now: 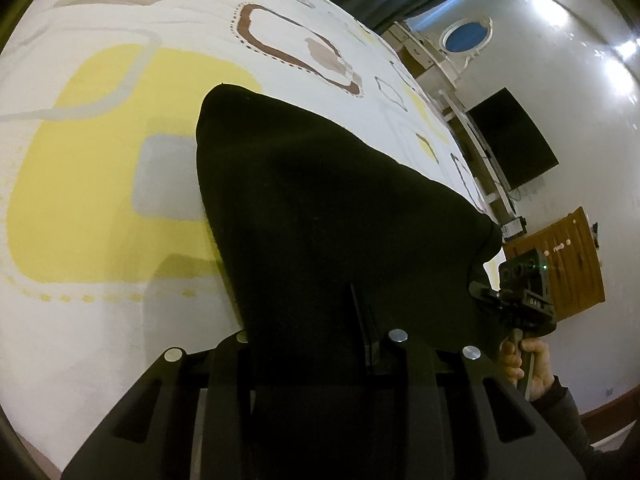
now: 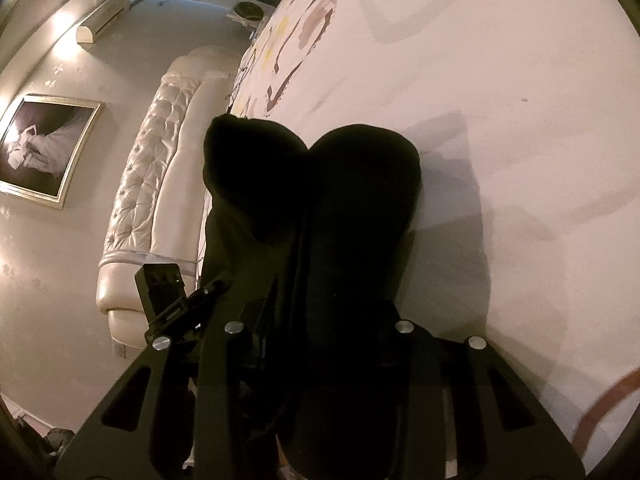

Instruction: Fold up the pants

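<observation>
Pants (image 1: 320, 208), black, hang bunched between our two tools above the patterned bed cover (image 1: 100, 160). We see the left tool (image 1: 320, 344) clamped on one gathered edge, fabric rising out of its fingers and tapering to a point aimed away from us toward the cover. The right tool (image 2: 320, 320) is likewise closed on cloth, with two rounded folds (image 2: 312, 184) bulging forward beyond it. The long axis runs forward along each tool's fingers. Beyond the bed stands a tufted headboard (image 2: 152, 168).
</observation>
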{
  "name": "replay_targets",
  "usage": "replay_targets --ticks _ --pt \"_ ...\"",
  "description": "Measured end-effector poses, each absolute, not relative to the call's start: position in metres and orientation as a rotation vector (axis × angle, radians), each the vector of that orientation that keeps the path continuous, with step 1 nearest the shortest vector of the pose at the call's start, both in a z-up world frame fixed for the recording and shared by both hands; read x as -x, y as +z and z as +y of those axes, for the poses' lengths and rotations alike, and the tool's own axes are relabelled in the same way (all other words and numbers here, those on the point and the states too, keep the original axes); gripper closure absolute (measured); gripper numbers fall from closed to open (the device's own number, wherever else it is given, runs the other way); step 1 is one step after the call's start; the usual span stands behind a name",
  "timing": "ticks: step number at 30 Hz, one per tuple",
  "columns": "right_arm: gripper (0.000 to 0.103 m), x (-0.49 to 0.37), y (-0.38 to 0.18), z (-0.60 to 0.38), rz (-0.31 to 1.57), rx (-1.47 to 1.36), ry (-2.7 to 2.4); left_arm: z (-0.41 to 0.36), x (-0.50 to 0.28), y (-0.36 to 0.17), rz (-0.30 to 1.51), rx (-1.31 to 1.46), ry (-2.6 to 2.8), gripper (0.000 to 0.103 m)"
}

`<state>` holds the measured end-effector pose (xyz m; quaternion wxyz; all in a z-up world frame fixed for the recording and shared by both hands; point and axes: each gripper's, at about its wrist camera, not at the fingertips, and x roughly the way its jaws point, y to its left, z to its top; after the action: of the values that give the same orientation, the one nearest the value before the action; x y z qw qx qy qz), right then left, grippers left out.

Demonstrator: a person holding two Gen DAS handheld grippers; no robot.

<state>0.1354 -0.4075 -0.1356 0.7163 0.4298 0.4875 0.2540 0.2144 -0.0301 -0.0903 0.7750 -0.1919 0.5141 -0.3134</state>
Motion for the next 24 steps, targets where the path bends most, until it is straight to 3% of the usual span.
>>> replay_targets --ticks 24 --pt "0.07 -0.2 -0.141 -0.344 1.091 -0.987 0.621 0.044 -0.252 -0.091 1.112 0.492 -0.618 0.075"
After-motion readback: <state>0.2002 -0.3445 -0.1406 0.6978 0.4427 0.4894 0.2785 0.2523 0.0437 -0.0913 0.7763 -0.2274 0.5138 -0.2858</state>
